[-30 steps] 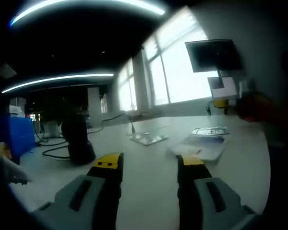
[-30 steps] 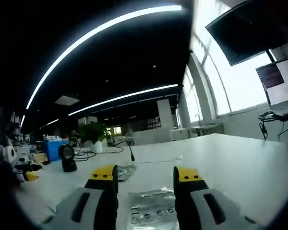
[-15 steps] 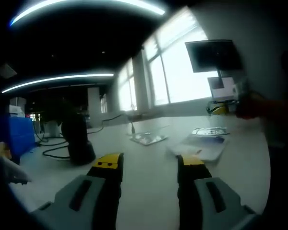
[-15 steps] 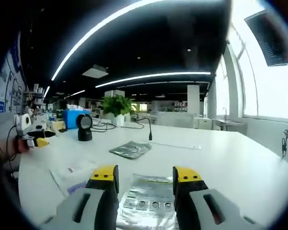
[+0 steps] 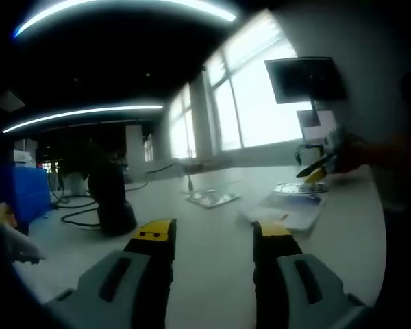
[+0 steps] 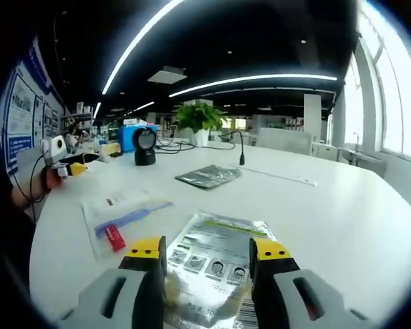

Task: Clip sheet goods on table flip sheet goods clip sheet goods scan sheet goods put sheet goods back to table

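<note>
While the right gripper [image 6: 209,257] hangs low over the white table [image 6: 342,226], its two jaws stand apart with a silvery packet [image 6: 216,264] lying flat between and under them. Nothing is gripped yet. The packet looks like a thin foil pouch with printed pictures and a barcode near its close edge: light, floppy, probably slick, and lying tight to the tabletop, so pinching its near edge seems the best hold. Left of it lies a clear bag [image 6: 123,216] holding a blue and red item. Farther off sits a second foil pouch [image 6: 209,176], and beyond that a black scanner [image 6: 145,145] on a stand, with a gooseneck stalk [image 6: 241,152] to its right.

From the left gripper view, the left gripper [image 5: 212,236] hovers with jaws apart and empty above bare tabletop, near the scanner [image 5: 109,199]. Across the table, blurred, the right gripper [image 5: 315,168] seems to dip toward the packet [image 5: 298,187].

Open table surrounds the packet on its right, and the rounded far edge is well clear.
</note>
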Action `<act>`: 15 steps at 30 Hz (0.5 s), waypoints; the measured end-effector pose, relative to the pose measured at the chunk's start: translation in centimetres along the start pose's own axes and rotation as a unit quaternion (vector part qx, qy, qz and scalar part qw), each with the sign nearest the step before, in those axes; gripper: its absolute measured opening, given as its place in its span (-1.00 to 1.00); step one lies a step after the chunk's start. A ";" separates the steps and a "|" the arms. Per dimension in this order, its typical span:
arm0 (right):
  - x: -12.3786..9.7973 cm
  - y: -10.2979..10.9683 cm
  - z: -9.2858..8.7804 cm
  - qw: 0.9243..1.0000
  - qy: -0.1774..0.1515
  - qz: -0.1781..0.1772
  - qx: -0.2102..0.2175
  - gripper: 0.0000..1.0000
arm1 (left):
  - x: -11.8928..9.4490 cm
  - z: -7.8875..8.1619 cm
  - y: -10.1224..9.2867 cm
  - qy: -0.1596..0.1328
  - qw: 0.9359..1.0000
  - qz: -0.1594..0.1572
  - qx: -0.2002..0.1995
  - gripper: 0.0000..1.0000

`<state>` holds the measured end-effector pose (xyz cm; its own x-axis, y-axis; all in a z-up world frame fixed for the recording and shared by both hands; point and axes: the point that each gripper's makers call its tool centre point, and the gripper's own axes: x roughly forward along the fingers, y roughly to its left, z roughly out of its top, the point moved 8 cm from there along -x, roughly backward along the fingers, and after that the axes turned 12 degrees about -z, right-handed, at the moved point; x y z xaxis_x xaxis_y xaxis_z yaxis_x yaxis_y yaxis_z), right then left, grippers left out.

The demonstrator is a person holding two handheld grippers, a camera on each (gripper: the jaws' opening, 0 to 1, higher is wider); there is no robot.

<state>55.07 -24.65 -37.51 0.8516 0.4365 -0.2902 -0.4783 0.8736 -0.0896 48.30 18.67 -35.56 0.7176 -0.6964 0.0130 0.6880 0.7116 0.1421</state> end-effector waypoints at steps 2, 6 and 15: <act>0.4 -0.3 -0.3 1.000 0.007 0.007 0.003 -0.12 | 0.0 0.0 0.0 0.000 1.000 0.000 0.000 -0.25; 0.7 -0.4 -1.1 0.999 0.039 0.003 -0.015 -0.10 | 0.0 0.0 0.0 0.000 1.000 0.000 0.000 -0.25; 0.4 -1.1 -1.5 0.999 0.028 -0.021 0.012 -0.15 | 0.0 0.0 -0.1 -0.001 1.000 -0.001 0.001 -0.25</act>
<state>55.63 -25.71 -38.95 0.8570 0.3873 -0.3399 -0.4366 0.8962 -0.0796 48.22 18.63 -35.54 0.7155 -0.6984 0.0139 0.6898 0.7096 0.1438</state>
